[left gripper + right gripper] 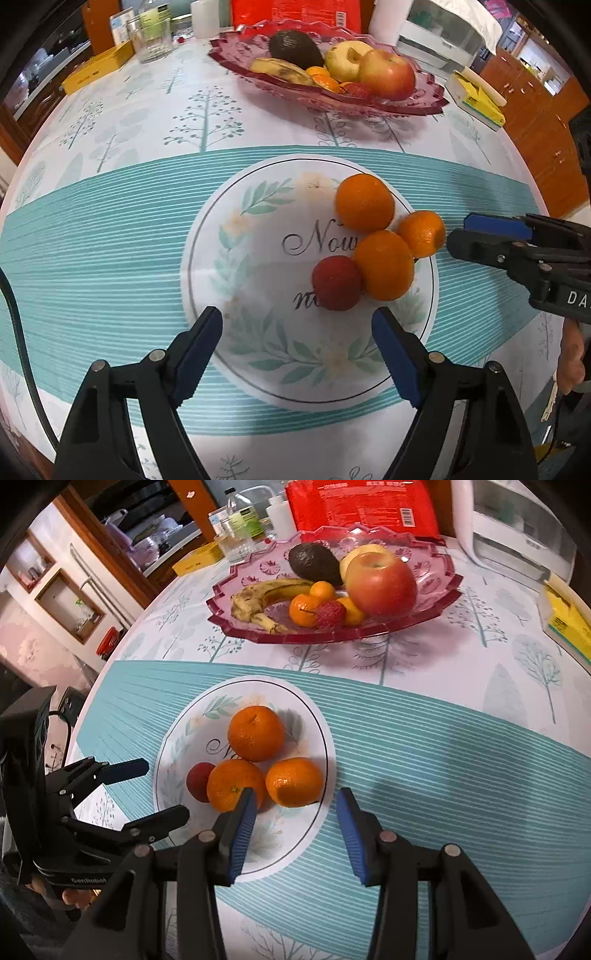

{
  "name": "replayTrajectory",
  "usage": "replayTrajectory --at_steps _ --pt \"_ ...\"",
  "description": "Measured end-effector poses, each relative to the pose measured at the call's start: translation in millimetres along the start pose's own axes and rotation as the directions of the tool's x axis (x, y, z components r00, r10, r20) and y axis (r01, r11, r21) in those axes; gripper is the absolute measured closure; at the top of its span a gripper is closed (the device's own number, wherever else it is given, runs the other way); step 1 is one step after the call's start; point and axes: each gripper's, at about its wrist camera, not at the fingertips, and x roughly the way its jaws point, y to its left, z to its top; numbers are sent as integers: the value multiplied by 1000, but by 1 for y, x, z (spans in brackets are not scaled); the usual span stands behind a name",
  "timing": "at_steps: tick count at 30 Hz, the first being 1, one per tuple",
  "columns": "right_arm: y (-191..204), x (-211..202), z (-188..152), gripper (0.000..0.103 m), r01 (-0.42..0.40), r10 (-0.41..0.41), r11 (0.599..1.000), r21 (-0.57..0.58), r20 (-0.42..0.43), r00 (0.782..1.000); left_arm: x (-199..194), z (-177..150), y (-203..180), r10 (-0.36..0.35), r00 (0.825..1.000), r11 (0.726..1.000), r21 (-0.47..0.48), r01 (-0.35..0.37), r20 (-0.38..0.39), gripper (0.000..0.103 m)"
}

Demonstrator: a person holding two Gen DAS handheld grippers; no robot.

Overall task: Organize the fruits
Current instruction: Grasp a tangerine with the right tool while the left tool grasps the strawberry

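Note:
Three oranges (384, 264) (294, 781) and a red lychee (337, 282) (199, 781) lie together on a printed white circle (258, 258) (177, 760) of the tablecloth. A pink glass fruit dish (236, 62) (436, 590) at the back holds an avocado, a banana, two apples, small oranges and a lychee. My left gripper (297, 325) is open, just short of the lychee. My right gripper (295, 808) is open, its tips on either side of the nearest orange; it also shows in the left wrist view (458, 236), right of the oranges.
A glass jar (151, 37), a yellow box (98, 66), a white bottle, a red packet (362, 506) and a white appliance (517, 528) stand behind the dish. A yellow packet (476, 96) lies at the right. The table's edge curves close on both sides.

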Motion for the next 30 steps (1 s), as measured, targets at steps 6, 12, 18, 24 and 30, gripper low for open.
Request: replayTrajectory --at_steps 6,12,18,24,30 --pt "-6 8 2 58 -20 20 1000 7 -18 1000 11 5 -6 12 1000 999 49 -12 -6 40" --pt "-8 16 5 58 -36 37 999 24 -30 999 16 8 -5 -23 1000 998 63 23 -9 41" --pt "-5 25 9 58 -60 62 998 29 -40 997 14 13 3 -32 999 998 48 32 0 41" --pt "-7 31 11 62 -61 62 997 39 -43 997 15 18 14 -37 999 999 31 37 8 41" --pt "-11 30 11 64 -68 70 997 45 -36 997 19 25 11 -41 999 997 63 40 15 41"
